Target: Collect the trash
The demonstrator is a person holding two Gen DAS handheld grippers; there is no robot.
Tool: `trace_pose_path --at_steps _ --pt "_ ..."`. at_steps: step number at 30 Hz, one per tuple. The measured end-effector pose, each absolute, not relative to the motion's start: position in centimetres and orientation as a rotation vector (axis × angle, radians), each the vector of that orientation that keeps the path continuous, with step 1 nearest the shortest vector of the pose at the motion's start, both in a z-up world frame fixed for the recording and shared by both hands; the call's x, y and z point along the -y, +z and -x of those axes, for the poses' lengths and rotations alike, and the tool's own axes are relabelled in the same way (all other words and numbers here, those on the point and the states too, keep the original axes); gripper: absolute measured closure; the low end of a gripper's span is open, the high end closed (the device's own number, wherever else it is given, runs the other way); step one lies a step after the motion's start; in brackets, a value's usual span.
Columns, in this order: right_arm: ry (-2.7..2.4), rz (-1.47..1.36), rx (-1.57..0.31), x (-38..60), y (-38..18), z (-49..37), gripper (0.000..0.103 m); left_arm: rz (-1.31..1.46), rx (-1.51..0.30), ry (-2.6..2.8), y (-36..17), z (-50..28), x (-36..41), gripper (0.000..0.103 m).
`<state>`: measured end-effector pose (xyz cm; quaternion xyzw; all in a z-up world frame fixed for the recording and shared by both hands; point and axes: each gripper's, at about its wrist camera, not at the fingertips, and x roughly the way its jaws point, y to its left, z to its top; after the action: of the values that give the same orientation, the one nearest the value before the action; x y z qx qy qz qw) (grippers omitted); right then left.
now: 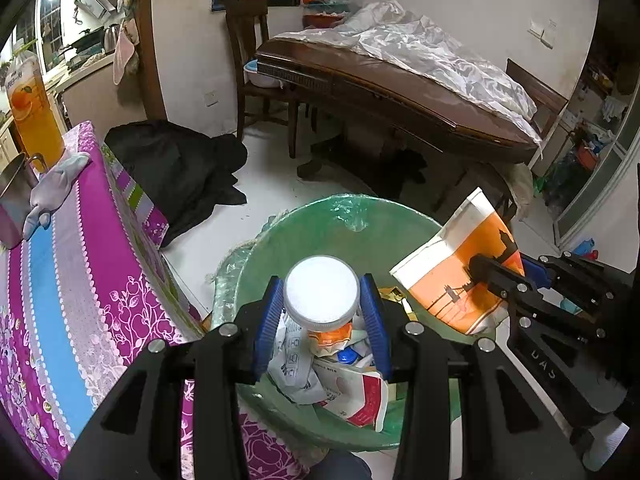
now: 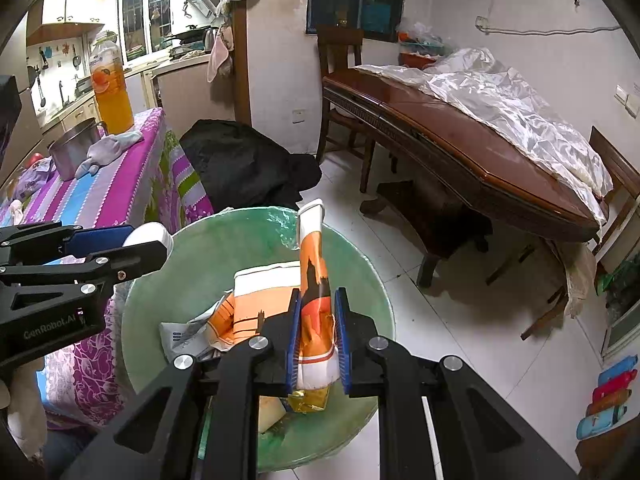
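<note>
My left gripper (image 1: 322, 312) stands partly open, its blue pads (image 1: 267, 320) pressed on either side of a white-capped bottle (image 1: 321, 295); I see the round lid end-on, with an orange label just below it. My right gripper (image 2: 318, 336) is closed almost fully, pinching a flattened orange-and-white paper bag (image 2: 314, 280) that stands up between the pads; seen from my left side, the same bag (image 1: 452, 264) tilts over the right part of the bin's rim.

Both things hang over the mouth of a round bin (image 1: 304, 216) lined with a green plastic bag. Its rim lies just beside the hanging edge of a purple flowered tablecloth (image 1: 80, 264) on my left, so that side is tight. Beyond the bin the white tile floor (image 2: 448, 320) is open as far as a heap of black cloth (image 1: 176, 168) by the wall and the legs of a dark wooden table (image 1: 400, 92), which carries a crumpled white sheet (image 1: 432, 52). A wooden chair (image 1: 256, 80) stands behind the table.

Inside the bin lie crumpled white printed wrappers (image 1: 296, 364), a red-and-white carton (image 1: 360, 396), another orange-and-white bag (image 2: 260, 292) and a yellow foil packet (image 2: 310, 400).

On the tablecloth, well apart from the bin, stand a big bottle of orange drink (image 2: 110, 92) and a steel pot (image 2: 76, 148), with a grey glove (image 2: 114, 148) lying beside them.
</note>
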<state>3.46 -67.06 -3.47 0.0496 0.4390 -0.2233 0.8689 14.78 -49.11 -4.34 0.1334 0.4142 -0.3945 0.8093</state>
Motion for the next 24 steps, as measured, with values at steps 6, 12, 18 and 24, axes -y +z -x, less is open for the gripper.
trace_pose_path --at_steps 6,12,18,24 --pt "-0.485 -0.105 -0.903 67.4 -3.3 -3.1 0.067 -0.288 -0.872 -0.834 -4.2 -14.8 49.2 0.038" --pt "-0.523 -0.108 -0.859 67.5 -2.7 -2.1 0.035 -0.285 -0.862 -0.81 -4.3 -15.0 48.8 0.024" --pt "-0.535 -0.1 -0.81 66.6 -1.7 -1.1 0.029 -0.298 -0.845 -0.795 -4.2 -14.7 48.3 0.023" --pt "-0.542 -0.085 -0.77 65.6 -0.6 -0.3 0.028 -0.29 -0.83 -0.787 -3.8 -14.6 47.6 0.023"
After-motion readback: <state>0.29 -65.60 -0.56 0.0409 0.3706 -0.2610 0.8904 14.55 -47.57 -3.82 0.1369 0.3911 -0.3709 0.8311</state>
